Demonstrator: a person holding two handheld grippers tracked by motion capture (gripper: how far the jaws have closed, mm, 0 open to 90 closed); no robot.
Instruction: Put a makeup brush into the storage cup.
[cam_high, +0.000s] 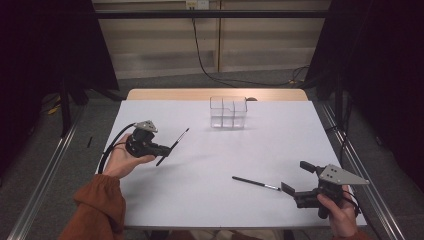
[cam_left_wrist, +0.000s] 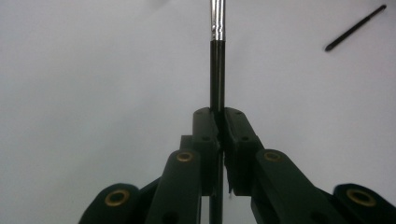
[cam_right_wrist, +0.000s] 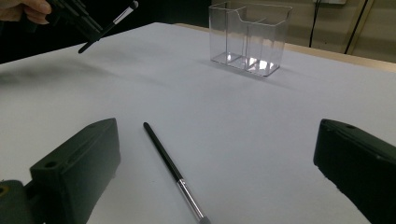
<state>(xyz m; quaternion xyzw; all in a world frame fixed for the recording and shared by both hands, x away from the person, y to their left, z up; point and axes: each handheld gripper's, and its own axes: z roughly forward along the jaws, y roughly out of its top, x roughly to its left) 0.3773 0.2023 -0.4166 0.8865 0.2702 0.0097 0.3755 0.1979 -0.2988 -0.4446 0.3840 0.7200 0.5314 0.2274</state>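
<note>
- Beyond both claws, toward the far edge of the white table (cam_high: 200, 190): clear compartment holder (cam_high: 228, 112), upright, judged the goal.
- Left claw (cam_high: 165, 149) pressed together, pinching a black brush (cam_high: 172, 146) mid-handle, lifted off the table.
- Right claw (cam_high: 296, 177) spread wide, second brush (cam_high: 256, 183) lying flat just ahead.
- Best tilted upright before lowering into a compartment.
- Dark curtains, grey floor around.
</note>
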